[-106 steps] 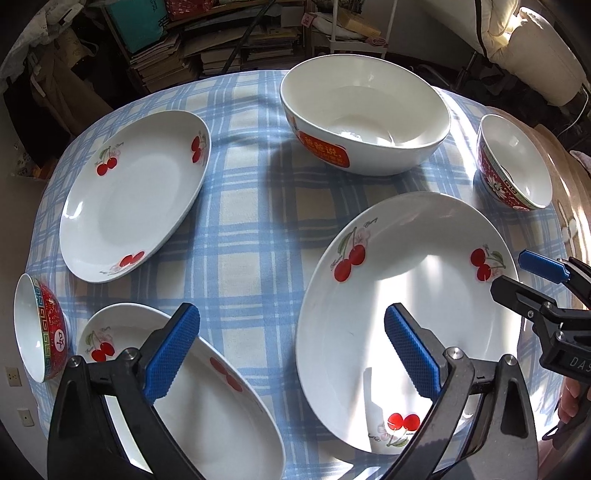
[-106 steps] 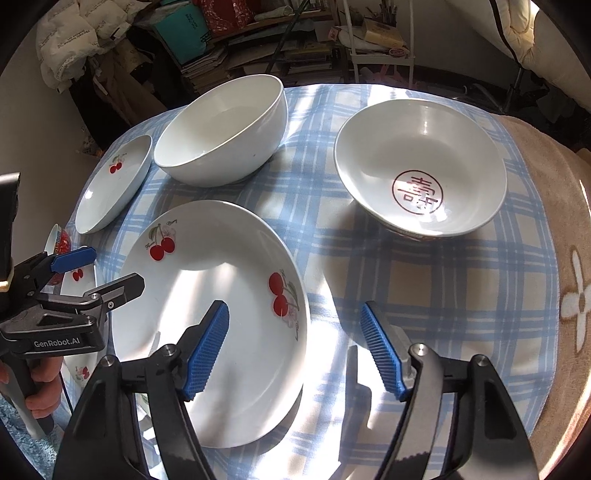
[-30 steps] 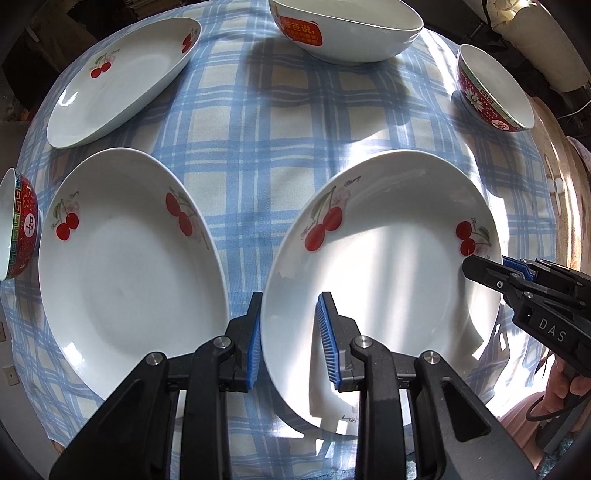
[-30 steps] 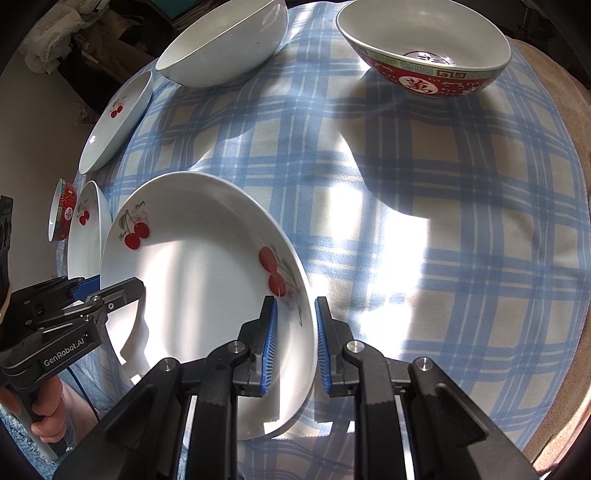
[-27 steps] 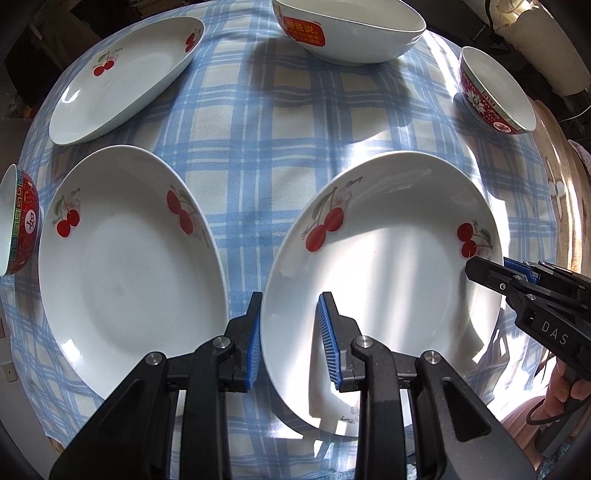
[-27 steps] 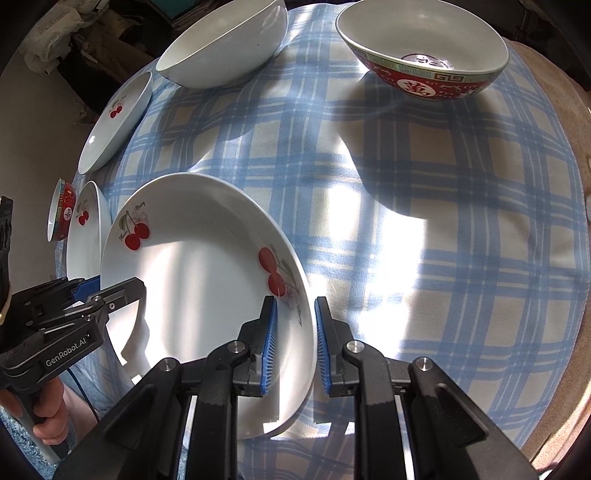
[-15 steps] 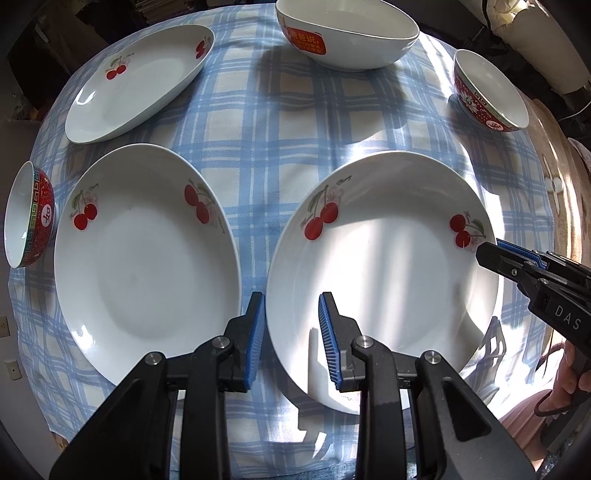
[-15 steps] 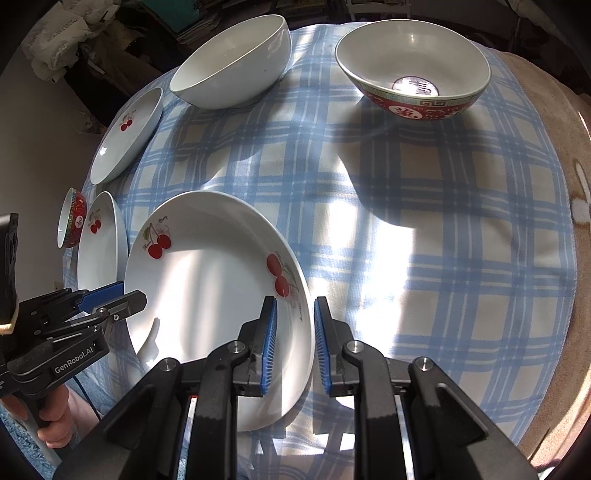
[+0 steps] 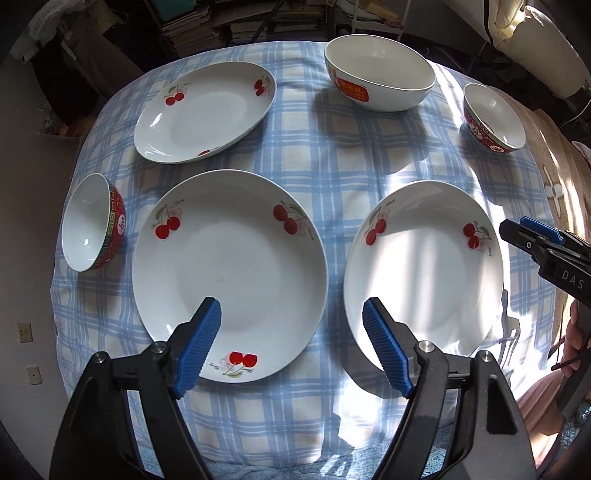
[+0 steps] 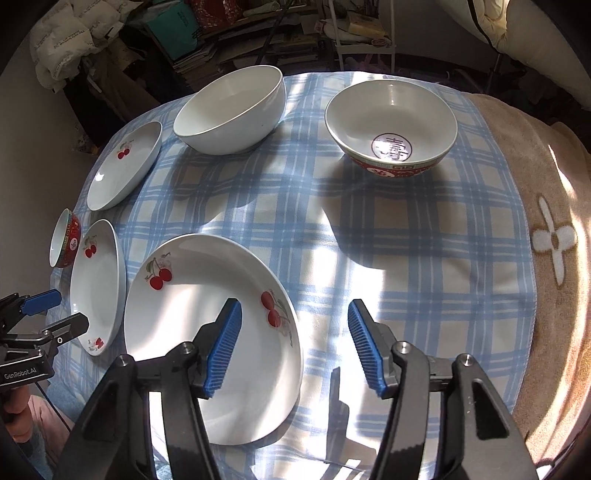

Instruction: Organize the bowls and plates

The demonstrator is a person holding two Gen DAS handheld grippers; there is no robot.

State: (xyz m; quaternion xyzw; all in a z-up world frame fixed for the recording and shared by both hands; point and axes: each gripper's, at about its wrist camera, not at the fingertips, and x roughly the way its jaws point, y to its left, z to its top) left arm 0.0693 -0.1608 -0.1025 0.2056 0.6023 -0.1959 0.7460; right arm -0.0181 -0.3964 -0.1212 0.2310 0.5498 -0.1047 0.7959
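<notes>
Three white cherry plates lie on the blue checked cloth: a middle plate (image 9: pixel 229 273), a right plate (image 9: pixel 424 280) and a far plate (image 9: pixel 205 110). My left gripper (image 9: pixel 291 314) hovers above the gap between the middle and right plates. Its jaws are opening with nothing between them. My right gripper (image 10: pixel 293 314) hangs over the right rim of the near plate (image 10: pixel 210 332). Its jaws are also opening and hold nothing. A large white bowl (image 9: pixel 380 77), a red-rimmed bowl (image 10: pixel 391 125) and a small red bowl (image 9: pixel 92 223) stand around the plates.
The round table (image 10: pixel 406 258) drops off at its front edge just below both grippers. A beige blanket (image 10: pixel 546 229) covers the right side. Shelves of books and clutter (image 9: pixel 221 22) stand behind the table. A hand (image 10: pixel 14 410) holds the left gripper's handle at the lower left.
Both grippers stood nearly shut at opposite rims of the right plate a second ago. They have since risen and spread their jaws wide, and the plate rests on the cloth.
</notes>
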